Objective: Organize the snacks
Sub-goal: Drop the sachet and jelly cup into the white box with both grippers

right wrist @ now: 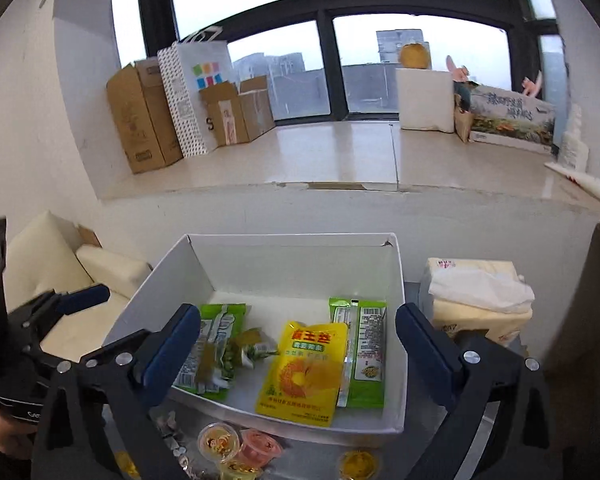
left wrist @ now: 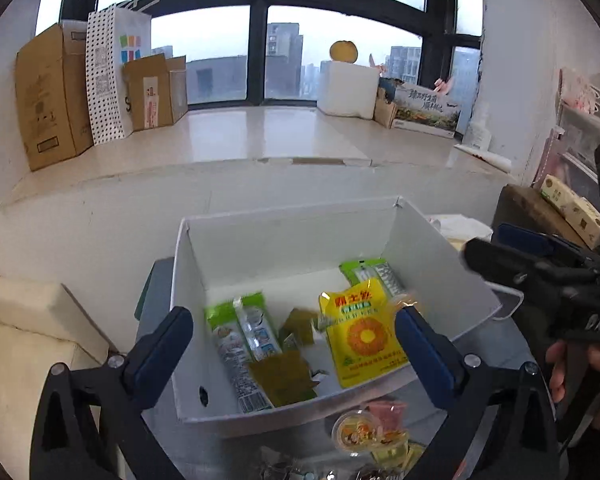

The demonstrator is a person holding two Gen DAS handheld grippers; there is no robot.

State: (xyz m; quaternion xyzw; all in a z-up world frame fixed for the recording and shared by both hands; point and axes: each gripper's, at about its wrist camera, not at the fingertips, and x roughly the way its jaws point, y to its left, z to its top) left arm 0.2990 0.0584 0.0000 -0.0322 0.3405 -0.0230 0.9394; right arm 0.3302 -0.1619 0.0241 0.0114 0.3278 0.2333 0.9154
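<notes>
A white open box (left wrist: 428, 248) (right wrist: 398, 276) stands on a grey table. In it lie a yellow snack pouch (left wrist: 360, 332) (right wrist: 304, 372), green packets (left wrist: 240, 344) (right wrist: 364, 352) and small olive-green sachets (left wrist: 284, 376) (right wrist: 252, 344). Jelly cups (left wrist: 360, 432) (right wrist: 220, 442) sit on the table in front of the box. My left gripper (left wrist: 294, 344) is open and empty over the box's near side. My right gripper (right wrist: 298, 344) is open and empty over the box; its body shows at the right of the left wrist view (left wrist: 540, 272).
A cream sofa (left wrist: 28, 340) (right wrist: 60, 280) is at the left. A tissue pack (right wrist: 476, 296) stands right of the box. Beyond is a window ledge with cardboard boxes (left wrist: 52, 96) (right wrist: 140, 120) and a white foam box (left wrist: 348, 88) (right wrist: 424, 100).
</notes>
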